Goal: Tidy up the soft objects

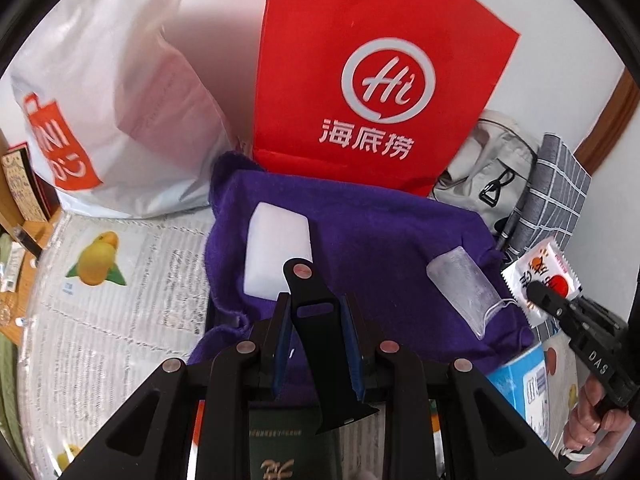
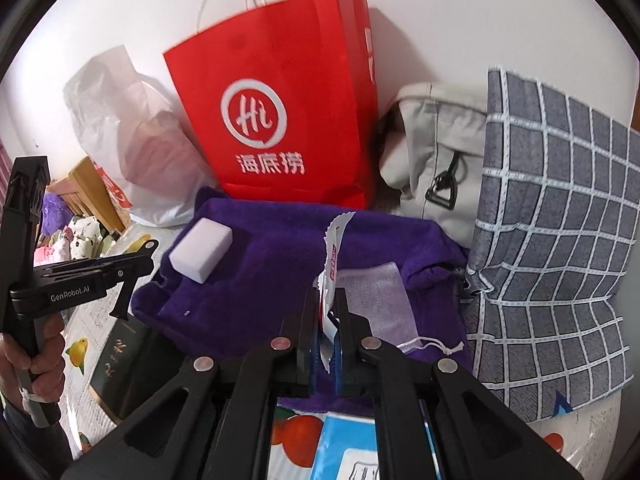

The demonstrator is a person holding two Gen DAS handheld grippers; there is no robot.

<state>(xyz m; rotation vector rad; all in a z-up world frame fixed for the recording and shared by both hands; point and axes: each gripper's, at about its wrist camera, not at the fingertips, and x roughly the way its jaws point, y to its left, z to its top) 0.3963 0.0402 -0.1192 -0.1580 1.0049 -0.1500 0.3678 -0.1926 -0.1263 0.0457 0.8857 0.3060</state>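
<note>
A purple towel (image 1: 380,232) lies on the table and also shows in the right wrist view (image 2: 272,248). On it lie a white sponge block (image 1: 276,252) (image 2: 201,248) and a sheer mesh drawstring pouch (image 1: 466,288) (image 2: 376,300). My left gripper (image 1: 316,312) is shut on a flat black clip-like piece (image 1: 320,344), above the towel's near edge. My right gripper (image 2: 328,312) is shut on a white and red snack packet (image 2: 334,256), held over the towel's right part; the packet (image 1: 540,280) also shows in the left wrist view.
A red paper bag (image 1: 360,72) (image 2: 280,112) and a white plastic bag (image 1: 100,100) stand behind the towel. A beige bag (image 2: 436,152) and grey checked cloth (image 2: 552,232) lie at right. A blue box (image 1: 520,384) and a dark booklet (image 2: 120,360) lie near.
</note>
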